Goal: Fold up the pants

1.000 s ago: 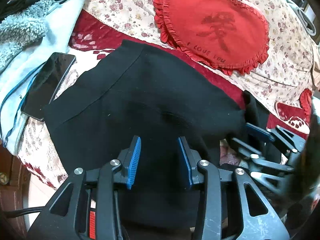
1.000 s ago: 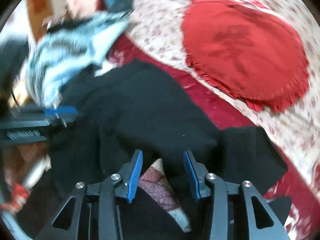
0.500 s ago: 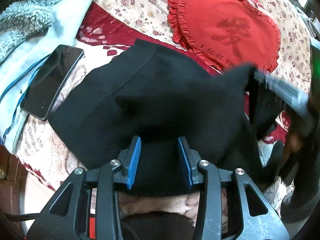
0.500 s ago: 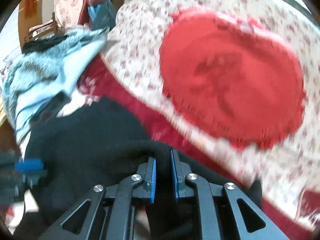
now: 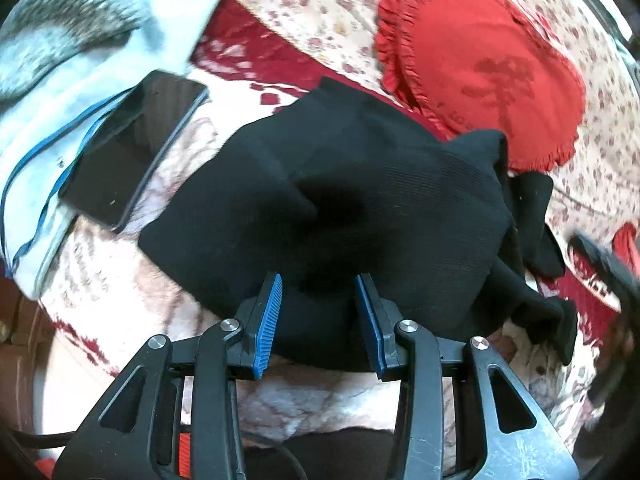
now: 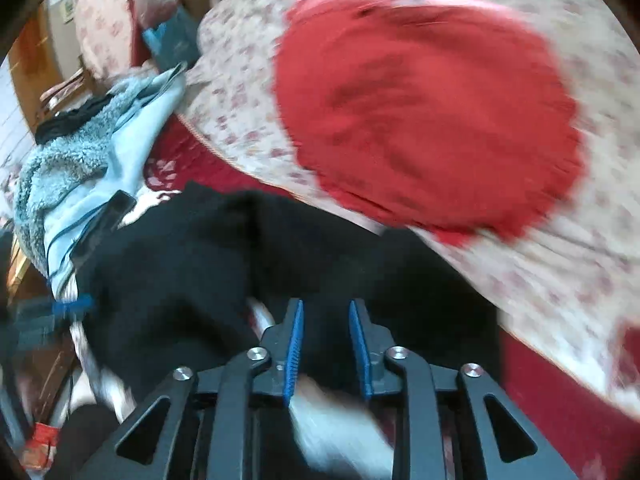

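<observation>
Pants, black and bunched into loose folds, lie on the bed whose cover is pale with a red floral print; one leg end trails off to the right toward a dark red patch of the cover. Left claw hangs just over the near edge of the fabric, its blue pads spread apart and gripping nothing. Right claw sits low over the same black cloth in its own blurred view, pads parted with a gap between them and nothing clamped. Beyond the pants rests a red heart-shaped pillow with a ruffled rim, touching the far fold. To the left, a dark smartphone lies face up beside the pants, partly on a light blue fleece garment with a blue cord looped by it.
</observation>
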### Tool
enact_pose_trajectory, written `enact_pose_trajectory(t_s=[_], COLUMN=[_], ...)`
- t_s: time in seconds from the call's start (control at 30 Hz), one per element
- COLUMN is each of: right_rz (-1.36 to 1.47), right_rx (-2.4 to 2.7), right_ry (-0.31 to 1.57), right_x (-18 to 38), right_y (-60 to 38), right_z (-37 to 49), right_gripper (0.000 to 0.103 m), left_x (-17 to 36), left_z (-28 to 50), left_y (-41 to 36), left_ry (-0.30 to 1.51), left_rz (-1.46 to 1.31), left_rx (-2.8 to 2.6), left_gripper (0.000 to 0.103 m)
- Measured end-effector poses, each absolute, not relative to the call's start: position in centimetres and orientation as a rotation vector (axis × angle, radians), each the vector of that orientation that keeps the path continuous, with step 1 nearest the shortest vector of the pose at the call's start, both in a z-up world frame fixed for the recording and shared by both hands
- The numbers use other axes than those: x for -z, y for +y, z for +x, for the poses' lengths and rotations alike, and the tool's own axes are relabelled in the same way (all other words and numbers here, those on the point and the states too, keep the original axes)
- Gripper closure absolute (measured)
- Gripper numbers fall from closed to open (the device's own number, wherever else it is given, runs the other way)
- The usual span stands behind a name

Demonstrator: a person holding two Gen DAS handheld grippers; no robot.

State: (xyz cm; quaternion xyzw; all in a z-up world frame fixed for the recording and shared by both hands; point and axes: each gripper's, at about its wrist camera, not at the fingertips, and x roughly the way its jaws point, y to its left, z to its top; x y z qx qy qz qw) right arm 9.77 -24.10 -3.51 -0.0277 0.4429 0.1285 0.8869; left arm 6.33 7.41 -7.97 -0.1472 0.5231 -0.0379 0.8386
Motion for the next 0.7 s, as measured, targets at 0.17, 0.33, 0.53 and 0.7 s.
enact_pose_trajectory(t_s=[0.17, 0.33, 0.53, 0.7], right_rz=[-0.01, 0.147, 0.276, 0.365], right_rx=[-0.143, -0.082, -0.089, -0.177], right_ry=[0.976, 1.058, 1.039, 0.947], right_x=[4.5, 7.6, 9.5, 7.9], right_y=[-31.8, -36.7, -37.6, -37.5], right_z=[3.9, 1.6, 2.3, 2.1], right_gripper=[0.071, 0.071, 0.067, 0.092], left_x=[7.8, 7.2, 6.8, 6.6], left_z=[5.6, 4.9, 4.2, 3.8], left_y=[8.2, 8.0, 8.2, 8.2], left_ry=[1.102, 1.1, 1.11, 1.116], left_rz=[-0.36, -0.332, -0.317, -0.314], left_rx=[0.071, 0.052, 0.028, 0.012], left_gripper=[0.066, 0.06, 0.06, 0.06])
